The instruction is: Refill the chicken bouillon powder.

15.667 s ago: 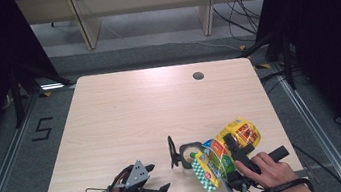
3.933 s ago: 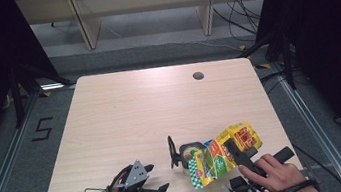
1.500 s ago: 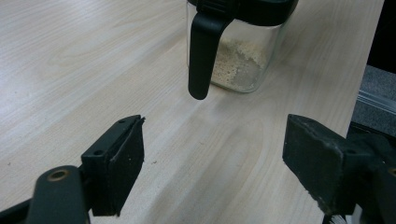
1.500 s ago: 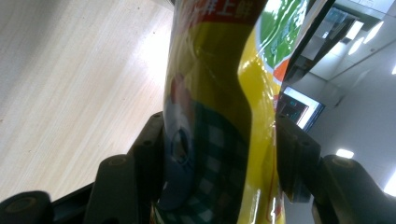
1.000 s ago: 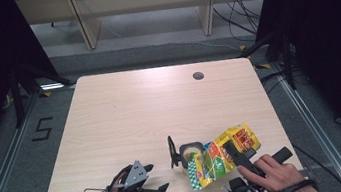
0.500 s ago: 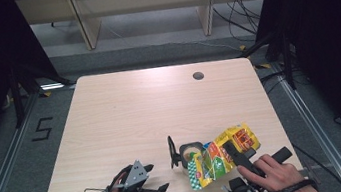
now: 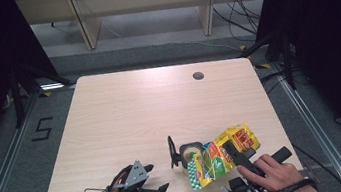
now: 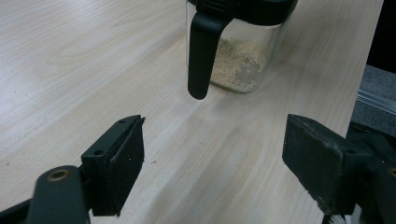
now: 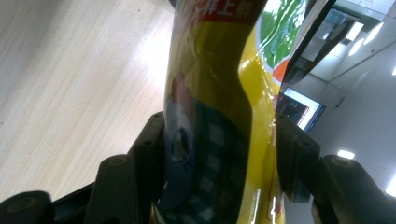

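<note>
The colourful foil bag is being held tilted over the open glass jar near the table's front edge, its mouth seemingly at the jar's rim. The right gripper is pinching the bag across its middle. The jar is holding only a shallow layer of beige powder, so the pouring looks partly done at most. The left gripper is resting spread and empty, pointing at the jar.

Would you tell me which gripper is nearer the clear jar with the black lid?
Right. The right gripper tilts the yellow bag over the jar; the left gripper rests apart, open.
</note>
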A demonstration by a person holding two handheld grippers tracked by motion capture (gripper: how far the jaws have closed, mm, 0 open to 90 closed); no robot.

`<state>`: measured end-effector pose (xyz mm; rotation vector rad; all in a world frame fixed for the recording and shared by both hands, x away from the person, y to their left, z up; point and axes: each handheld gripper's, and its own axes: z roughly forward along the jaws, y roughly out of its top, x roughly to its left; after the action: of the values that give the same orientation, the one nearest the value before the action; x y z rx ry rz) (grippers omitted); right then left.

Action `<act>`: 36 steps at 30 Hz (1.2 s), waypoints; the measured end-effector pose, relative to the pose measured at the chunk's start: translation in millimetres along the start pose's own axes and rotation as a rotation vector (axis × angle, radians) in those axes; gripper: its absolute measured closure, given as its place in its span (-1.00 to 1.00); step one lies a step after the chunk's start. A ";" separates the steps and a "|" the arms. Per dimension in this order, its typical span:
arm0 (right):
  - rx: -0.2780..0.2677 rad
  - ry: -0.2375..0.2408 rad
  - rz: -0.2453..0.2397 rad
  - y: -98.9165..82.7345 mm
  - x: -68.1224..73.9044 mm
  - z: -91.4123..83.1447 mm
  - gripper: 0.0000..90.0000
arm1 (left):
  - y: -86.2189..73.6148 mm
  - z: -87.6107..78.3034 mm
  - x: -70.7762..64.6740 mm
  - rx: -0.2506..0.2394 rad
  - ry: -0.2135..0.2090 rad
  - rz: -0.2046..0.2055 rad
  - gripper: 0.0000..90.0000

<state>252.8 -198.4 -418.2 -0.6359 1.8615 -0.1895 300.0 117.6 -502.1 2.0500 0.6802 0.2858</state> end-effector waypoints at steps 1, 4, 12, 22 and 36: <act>-0.011 -0.002 -0.019 0.2 -1.5 0.7 0.02 | 0.5 0.0 1.2 -0.002 -0.004 0.022 -0.54; 0.007 0.004 0.015 -0.4 0.5 -1.1 0.02 | 0.0 0.1 0.5 -0.006 -0.001 0.011 -0.54; 0.006 0.006 0.024 -0.8 1.3 -0.9 0.02 | 0.2 0.2 0.7 -0.010 -0.005 0.011 -0.54; -0.018 -0.007 -0.011 -1.6 -0.7 0.9 0.02 | -0.5 -0.7 1.0 0.001 0.000 -0.008 -0.54; 0.004 0.006 0.018 -2.2 0.5 -1.3 0.03 | -0.5 -0.4 1.6 -0.007 -0.001 -0.006 -0.54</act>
<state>252.1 -200.8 -417.2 -0.6159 1.8716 -0.1832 301.0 119.0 -502.4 2.0411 0.6842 0.2826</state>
